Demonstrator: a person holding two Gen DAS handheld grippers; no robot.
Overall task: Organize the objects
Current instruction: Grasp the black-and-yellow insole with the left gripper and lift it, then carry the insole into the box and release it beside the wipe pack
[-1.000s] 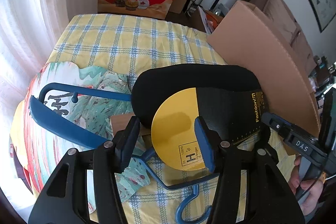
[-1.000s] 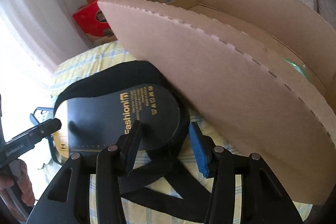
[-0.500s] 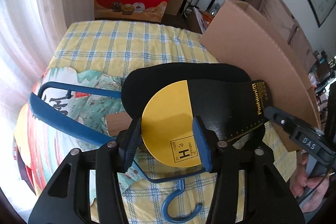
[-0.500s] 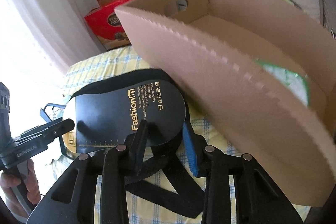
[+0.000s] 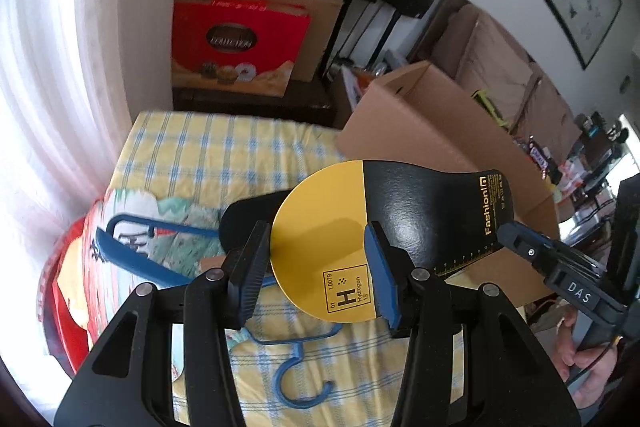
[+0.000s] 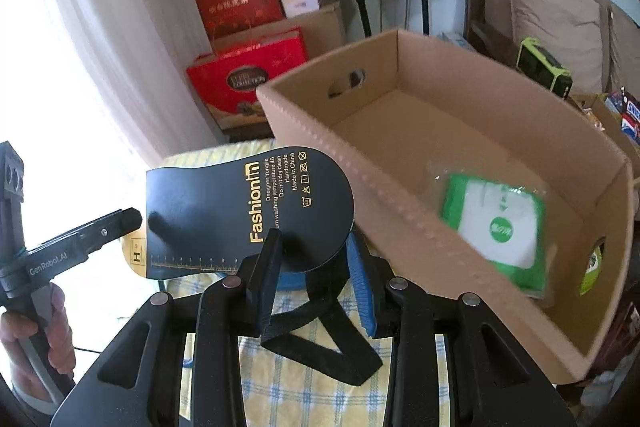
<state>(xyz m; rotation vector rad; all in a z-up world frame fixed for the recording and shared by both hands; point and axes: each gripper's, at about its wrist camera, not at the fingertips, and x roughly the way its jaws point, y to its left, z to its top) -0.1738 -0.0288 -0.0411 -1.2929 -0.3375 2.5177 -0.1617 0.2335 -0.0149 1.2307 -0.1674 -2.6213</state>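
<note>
Black-and-yellow card (image 5: 400, 223) off table, beside box (image 6: 460, 131). Left fingers (image 5: 316, 259) pinch yellow end, right fingers (image 6: 312, 263) pinch black end, each partly open. Step: carry. Next: lift over box wall, drop inside.

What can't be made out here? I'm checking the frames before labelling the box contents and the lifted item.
- Green packet in the cardboard box, right wrist view: blurred, print unreadable.
- Black card, both views: what hangs beneath it is hidden by the card and grippers.
- Blue hanger, left wrist view: partly covered by the left gripper.
- Box interior, left wrist view: hidden by its near wall.
</note>
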